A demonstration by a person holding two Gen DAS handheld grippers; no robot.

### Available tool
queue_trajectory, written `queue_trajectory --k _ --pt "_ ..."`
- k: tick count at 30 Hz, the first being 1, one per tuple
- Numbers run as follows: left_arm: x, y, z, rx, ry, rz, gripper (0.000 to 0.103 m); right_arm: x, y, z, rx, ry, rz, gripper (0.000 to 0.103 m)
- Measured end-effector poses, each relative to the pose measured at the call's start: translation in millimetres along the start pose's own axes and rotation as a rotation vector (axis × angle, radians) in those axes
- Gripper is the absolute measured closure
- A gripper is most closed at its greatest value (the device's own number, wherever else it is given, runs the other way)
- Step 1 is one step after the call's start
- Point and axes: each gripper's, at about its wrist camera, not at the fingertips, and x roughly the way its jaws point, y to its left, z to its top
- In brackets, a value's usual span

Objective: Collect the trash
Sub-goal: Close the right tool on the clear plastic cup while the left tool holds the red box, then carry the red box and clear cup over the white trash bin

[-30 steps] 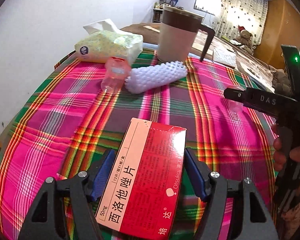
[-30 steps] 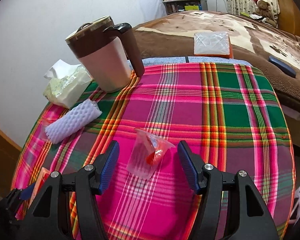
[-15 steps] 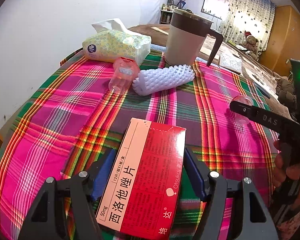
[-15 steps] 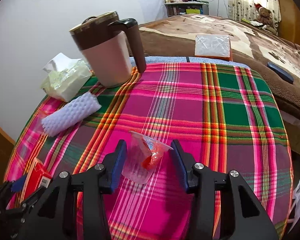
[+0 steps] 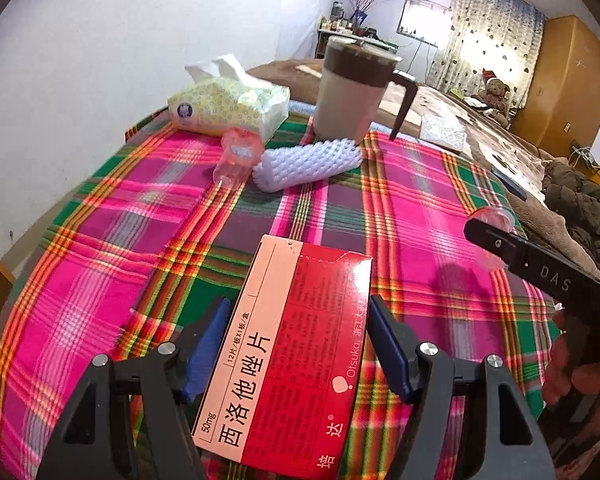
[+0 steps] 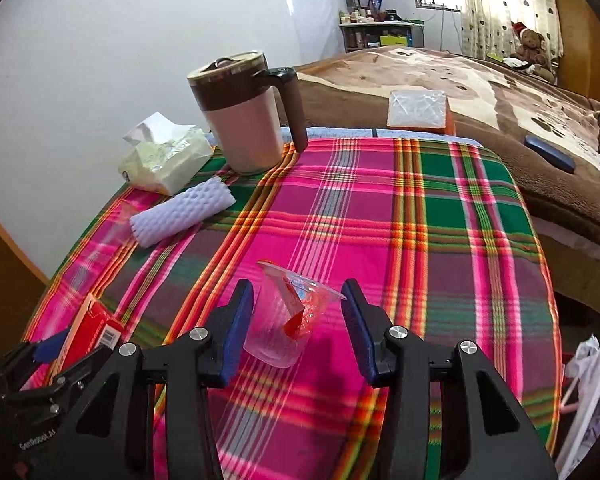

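Observation:
My left gripper [image 5: 298, 344] is shut on a red and pink medicine box [image 5: 288, 364] and holds it above the plaid tablecloth [image 5: 100, 240]. My right gripper [image 6: 298, 326] is shut on a clear plastic cup [image 6: 286, 318] with a red scrap inside, lifted above the cloth. The cup [image 5: 494, 224] also shows at the right in the left wrist view. A second clear cup [image 5: 236, 154] lies on its side beside a white foam net sleeve [image 5: 306, 164], which also shows in the right wrist view [image 6: 180, 212].
A brown and cream lidded mug [image 6: 248, 116] and a tissue pack [image 6: 164, 160] stand at the table's far edge. A bed with a brown blanket [image 6: 500, 92] lies behind. A white plastic bag [image 6: 592, 380] hangs at the lower right.
My right gripper has closed on the clear cup and lifted it off the cloth. My left gripper has kept hold of the medicine box and raised it somewhat.

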Motion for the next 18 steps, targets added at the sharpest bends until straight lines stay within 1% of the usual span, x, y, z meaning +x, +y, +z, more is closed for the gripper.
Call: queue_trajectory --k 6,9,12,18 --pt "-22.3 -13.1 -2.6 0.024 -0.037 -0.003 0.032 -23.7 -5.6 -8.3 0.011 -0.024 0.006 0.056" --pt "-34.7 -22.5 -5.0 0.035 -0.055 -0.026 0.032 -40.6 -9.1 -13.0 0.008 -0.048 0.009 0.056" --pt "-46.0 -36.0 -7.4 0.065 -0.082 -0.031 0.032 -56.4 -15.6 -18.6 0.009 -0.067 0.007 0.056" --pt "-61.8 -63.0 -10.3 0.097 -0.109 -0.083 0.032 -85.8 -34.2 -28.1 0.036 -0.104 -0.004 0.056"
